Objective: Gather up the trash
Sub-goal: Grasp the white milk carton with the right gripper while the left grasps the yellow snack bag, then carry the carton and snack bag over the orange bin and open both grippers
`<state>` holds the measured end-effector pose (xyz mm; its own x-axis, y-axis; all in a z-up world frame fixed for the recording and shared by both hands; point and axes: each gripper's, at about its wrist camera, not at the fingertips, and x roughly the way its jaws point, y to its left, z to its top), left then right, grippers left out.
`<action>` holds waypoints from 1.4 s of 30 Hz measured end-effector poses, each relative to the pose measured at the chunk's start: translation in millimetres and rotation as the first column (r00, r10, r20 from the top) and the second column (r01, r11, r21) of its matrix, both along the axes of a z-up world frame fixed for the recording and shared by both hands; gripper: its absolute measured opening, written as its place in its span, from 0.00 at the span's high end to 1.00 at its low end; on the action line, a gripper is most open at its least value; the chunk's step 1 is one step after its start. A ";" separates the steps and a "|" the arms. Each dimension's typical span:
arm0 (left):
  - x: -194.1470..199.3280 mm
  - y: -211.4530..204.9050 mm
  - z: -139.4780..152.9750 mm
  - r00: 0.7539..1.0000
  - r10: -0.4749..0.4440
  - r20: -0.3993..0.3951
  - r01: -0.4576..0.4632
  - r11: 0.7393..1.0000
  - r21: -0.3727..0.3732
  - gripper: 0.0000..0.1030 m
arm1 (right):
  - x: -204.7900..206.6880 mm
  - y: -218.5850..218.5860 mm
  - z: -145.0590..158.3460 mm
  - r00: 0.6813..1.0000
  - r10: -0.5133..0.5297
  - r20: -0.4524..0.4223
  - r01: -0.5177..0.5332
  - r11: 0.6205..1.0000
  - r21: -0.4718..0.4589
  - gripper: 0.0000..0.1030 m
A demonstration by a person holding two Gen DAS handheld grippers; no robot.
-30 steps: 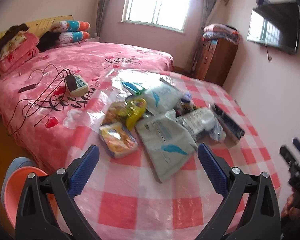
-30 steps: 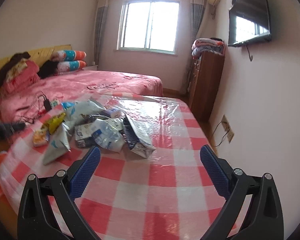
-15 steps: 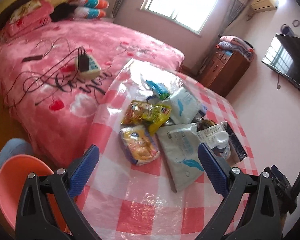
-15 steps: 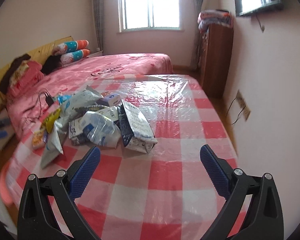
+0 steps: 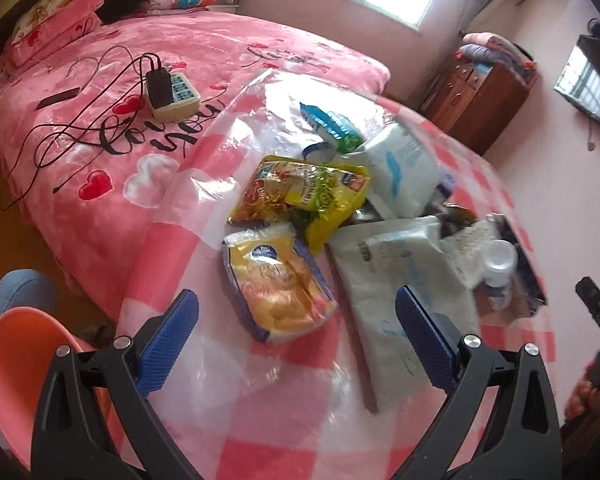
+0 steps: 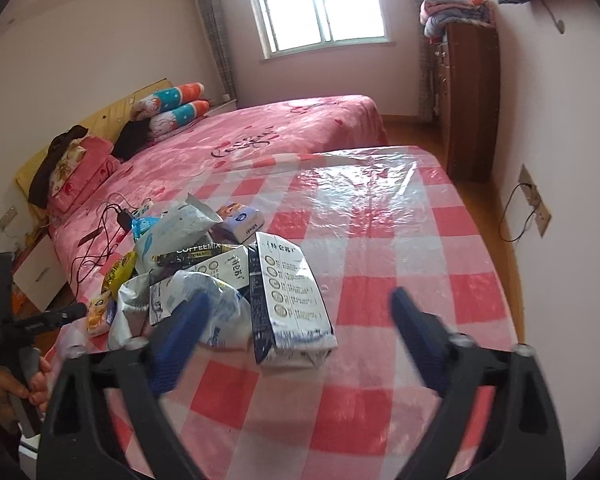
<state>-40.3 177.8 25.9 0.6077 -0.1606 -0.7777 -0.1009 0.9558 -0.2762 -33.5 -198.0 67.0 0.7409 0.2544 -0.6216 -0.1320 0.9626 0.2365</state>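
Milk carton (image 6: 290, 300) on its side, long axis toward the closing, empty right hand-held gripper (image 6: 296, 330).

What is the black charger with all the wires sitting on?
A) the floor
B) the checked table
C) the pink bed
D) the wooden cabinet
C: the charger rests on a power strip lying on the pink bed, beside the table rather than on it.
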 end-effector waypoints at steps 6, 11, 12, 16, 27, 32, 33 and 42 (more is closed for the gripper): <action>18.6 -7.2 -12.9 0.999 0.020 -0.030 -0.018 0.998 0.061 0.05 | 37.1 -2.6 -21.7 0.991 0.077 -0.111 -0.066 0.993 0.100 0.19; 28.6 -13.3 -16.4 0.999 0.020 -0.039 -0.016 0.996 0.093 0.16 | 67.8 -2.5 -40.3 0.973 0.135 -0.189 -0.093 0.972 0.216 0.19; 30.2 -14.5 -17.1 0.999 0.020 -0.042 -0.015 0.995 0.100 0.16 | 69.5 -2.9 -41.6 0.970 0.141 -0.196 -0.095 0.969 0.228 0.19; 33.8 -15.2 -22.2 0.999 0.025 -0.047 -0.019 0.993 0.116 0.22 | 84.3 3.9 -51.6 0.959 0.164 -0.233 -0.106 0.965 0.241 0.23; 24.6 -13.1 -21.4 0.998 0.055 -0.003 -0.054 0.988 0.148 0.46 | 83.0 13.3 -60.9 0.950 0.149 -0.275 -0.087 0.970 0.225 0.39; 19.5 -10.5 -21.5 0.999 0.050 0.011 -0.051 0.990 0.129 0.50 | 66.9 17.6 -54.2 0.959 0.139 -0.245 -0.088 0.974 0.210 0.39; 18.4 -11.4 -21.4 0.999 0.047 0.012 -0.048 0.991 0.127 0.50 | 64.1 18.9 -53.3 0.961 0.138 -0.240 -0.086 0.973 0.213 0.39; -4.2 -11.6 -18.3 0.999 0.019 0.030 -0.022 0.996 0.083 0.52 | 35.0 24.4 -39.1 0.974 0.124 -0.187 -0.079 0.969 0.235 0.39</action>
